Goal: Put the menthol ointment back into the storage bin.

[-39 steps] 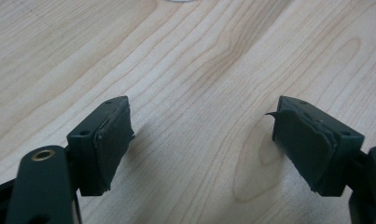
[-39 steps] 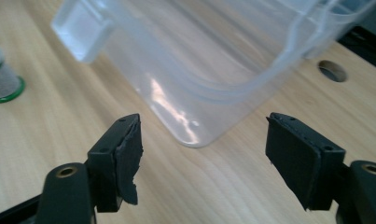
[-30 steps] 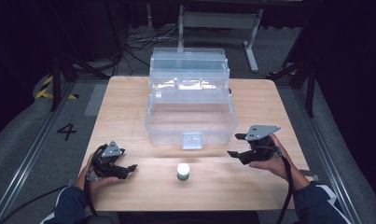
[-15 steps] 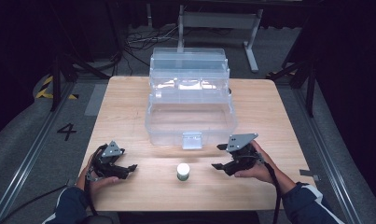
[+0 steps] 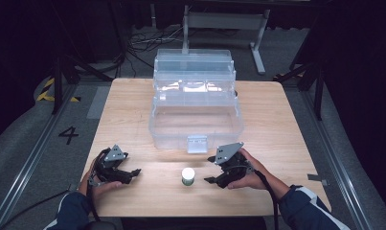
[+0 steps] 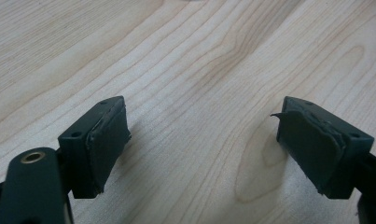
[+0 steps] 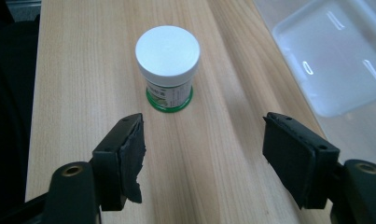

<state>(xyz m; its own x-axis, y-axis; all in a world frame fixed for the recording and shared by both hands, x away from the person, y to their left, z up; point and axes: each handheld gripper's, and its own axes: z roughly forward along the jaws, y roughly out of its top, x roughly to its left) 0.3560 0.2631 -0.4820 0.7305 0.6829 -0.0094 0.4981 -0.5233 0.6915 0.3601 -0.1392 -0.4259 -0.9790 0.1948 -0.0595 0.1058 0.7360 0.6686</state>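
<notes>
In the high view, a pale wooden table (image 5: 133, 110) is standing on grey floor marked "4" (image 5: 68, 134); a clear plastic box (image 5: 195, 103) is sitting at centre, a small white-lidded jar (image 5: 187, 176) at lower centre. The left gripper (image 5: 133, 171) is resting at lower left, the right gripper (image 5: 210, 169) just right of the jar.

In the left gripper view, the jaws are gaping wide over bare woodgrain.

In the right gripper view, the jaws are standing wide and empty, the round jar (image 7: 167, 65) at upper centre ahead of them, its green-edged label unreadable.

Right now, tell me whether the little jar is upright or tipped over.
Upright. The jar stands on its green-rimmed base on the table, white lid facing up, ahead of the open right claw.
</notes>
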